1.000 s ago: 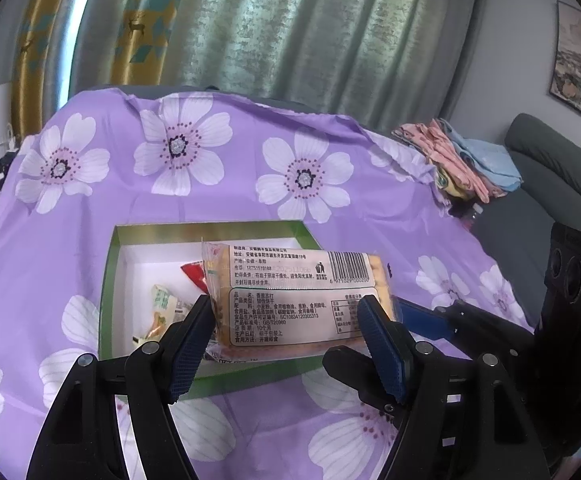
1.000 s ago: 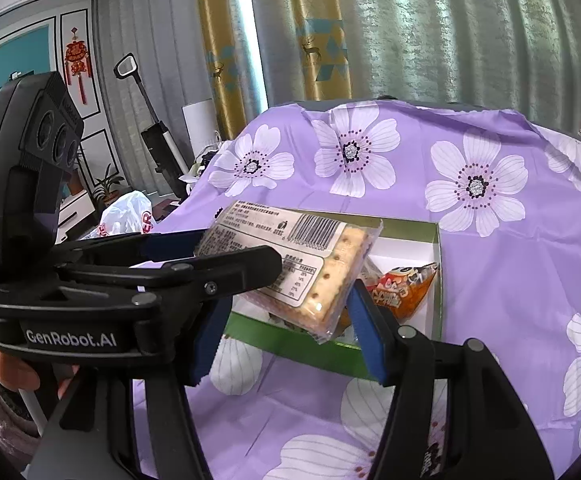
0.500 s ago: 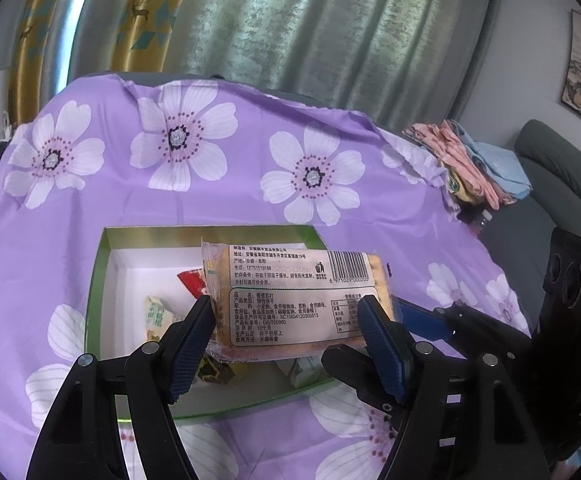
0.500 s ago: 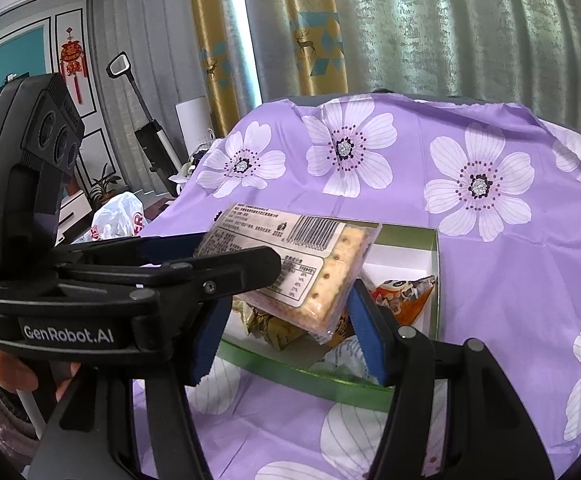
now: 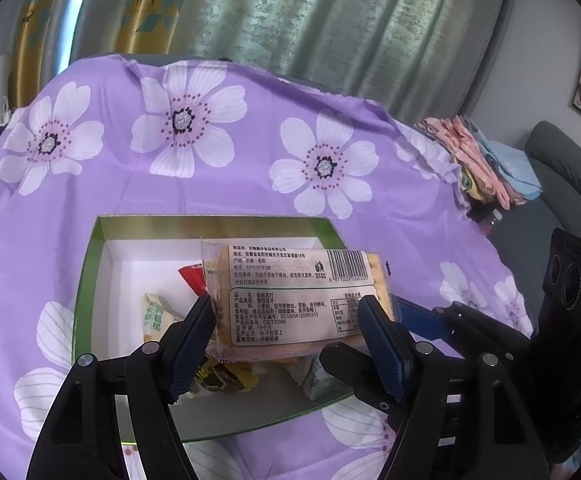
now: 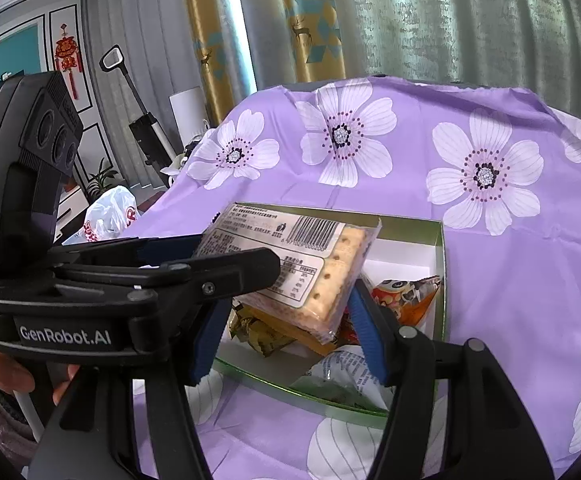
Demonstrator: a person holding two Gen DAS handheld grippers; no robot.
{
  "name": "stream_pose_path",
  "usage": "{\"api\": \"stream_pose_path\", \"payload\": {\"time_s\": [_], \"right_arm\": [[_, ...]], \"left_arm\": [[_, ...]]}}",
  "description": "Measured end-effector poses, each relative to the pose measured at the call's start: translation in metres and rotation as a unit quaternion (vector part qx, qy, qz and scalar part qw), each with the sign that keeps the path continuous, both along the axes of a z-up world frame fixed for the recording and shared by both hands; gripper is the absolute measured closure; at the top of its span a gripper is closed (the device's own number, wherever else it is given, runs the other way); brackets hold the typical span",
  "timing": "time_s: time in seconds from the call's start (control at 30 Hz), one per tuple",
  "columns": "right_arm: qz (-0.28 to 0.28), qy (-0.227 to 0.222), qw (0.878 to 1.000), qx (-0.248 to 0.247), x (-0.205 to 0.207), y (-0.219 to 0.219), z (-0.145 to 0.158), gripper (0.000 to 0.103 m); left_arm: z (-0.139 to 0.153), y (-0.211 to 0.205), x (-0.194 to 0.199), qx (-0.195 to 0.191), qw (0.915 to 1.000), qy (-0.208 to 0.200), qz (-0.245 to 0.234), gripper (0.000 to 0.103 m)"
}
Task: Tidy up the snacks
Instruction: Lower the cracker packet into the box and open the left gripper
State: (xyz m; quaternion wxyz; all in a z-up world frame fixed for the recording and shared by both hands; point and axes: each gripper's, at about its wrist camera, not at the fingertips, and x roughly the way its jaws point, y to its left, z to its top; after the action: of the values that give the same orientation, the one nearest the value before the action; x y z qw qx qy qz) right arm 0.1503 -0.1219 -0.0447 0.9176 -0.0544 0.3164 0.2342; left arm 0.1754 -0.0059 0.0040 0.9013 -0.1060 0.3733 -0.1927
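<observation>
Left wrist view: both tongs (image 5: 286, 340) (image 6: 286, 320) grip cracker packet (image 5: 290, 300), hiding box (image 5: 90, 272) contents.

A clear-wrapped pack of crackers (image 5: 294, 300), white label and barcode up, hangs tilted above an open green box (image 5: 90, 280) with a white inside. In the box lie small wrapped snacks: a red packet (image 5: 192, 280), a pale green-lettered one (image 5: 154, 316) and an orange one (image 6: 406, 296).
</observation>
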Motion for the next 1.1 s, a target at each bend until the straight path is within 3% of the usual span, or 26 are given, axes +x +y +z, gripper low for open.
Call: {"api": "stream_pose_path", "payload": {"time_s": [1.1], "right_arm": [[0.005,0.036,0.999,-0.018,0.025,0.007,-0.023,0.043]], "left_arm": [[-0.027,0.006,0.023,0.005,0.9983,0.057,0.016,0.030]]}}
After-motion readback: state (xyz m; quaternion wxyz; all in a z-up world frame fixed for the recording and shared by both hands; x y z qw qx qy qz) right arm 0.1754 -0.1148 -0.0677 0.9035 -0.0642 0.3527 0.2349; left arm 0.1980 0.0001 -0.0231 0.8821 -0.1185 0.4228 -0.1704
